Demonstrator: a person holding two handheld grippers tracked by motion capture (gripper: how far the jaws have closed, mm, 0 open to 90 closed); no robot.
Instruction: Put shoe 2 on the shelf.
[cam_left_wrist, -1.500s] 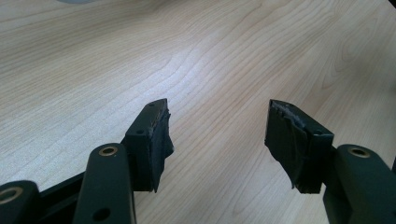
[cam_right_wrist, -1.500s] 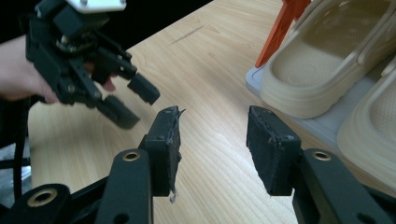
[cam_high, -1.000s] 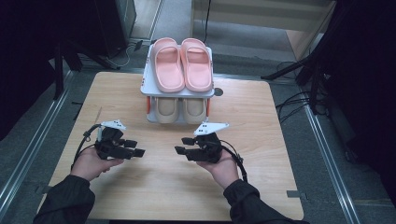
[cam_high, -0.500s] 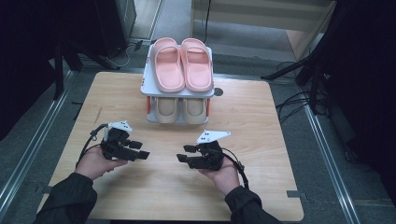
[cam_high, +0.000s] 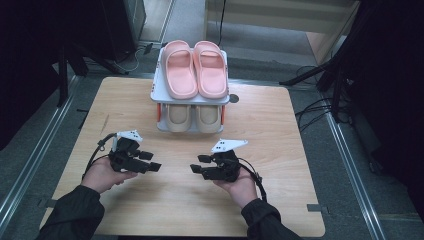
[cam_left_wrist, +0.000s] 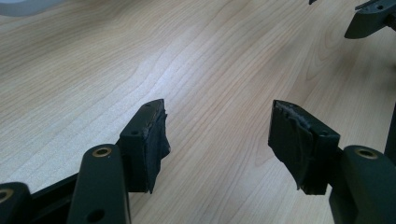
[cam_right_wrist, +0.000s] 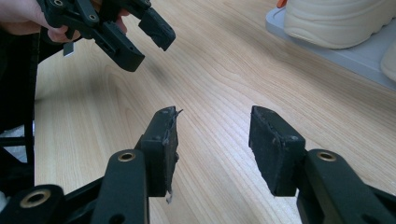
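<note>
table (cam_high: 280, 120): wooden | cables (cam_high: 320, 107): on the floor, right | cabinet (cam_high: 122, 25): dark, far left

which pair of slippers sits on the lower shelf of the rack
The beige pair sits on the lower shelf, tucked under the white top shelf. The pink pair lies above it on the top shelf of the rack, fully in the open.

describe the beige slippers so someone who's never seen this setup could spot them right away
At the far middle of the wooden table stands a small two-tier shoe rack. The beige slippers sit side by side on its lower shelf, toes towards the person. The pink slippers lie on the top shelf right above; only the beige pair is tucked underneath.
</note>
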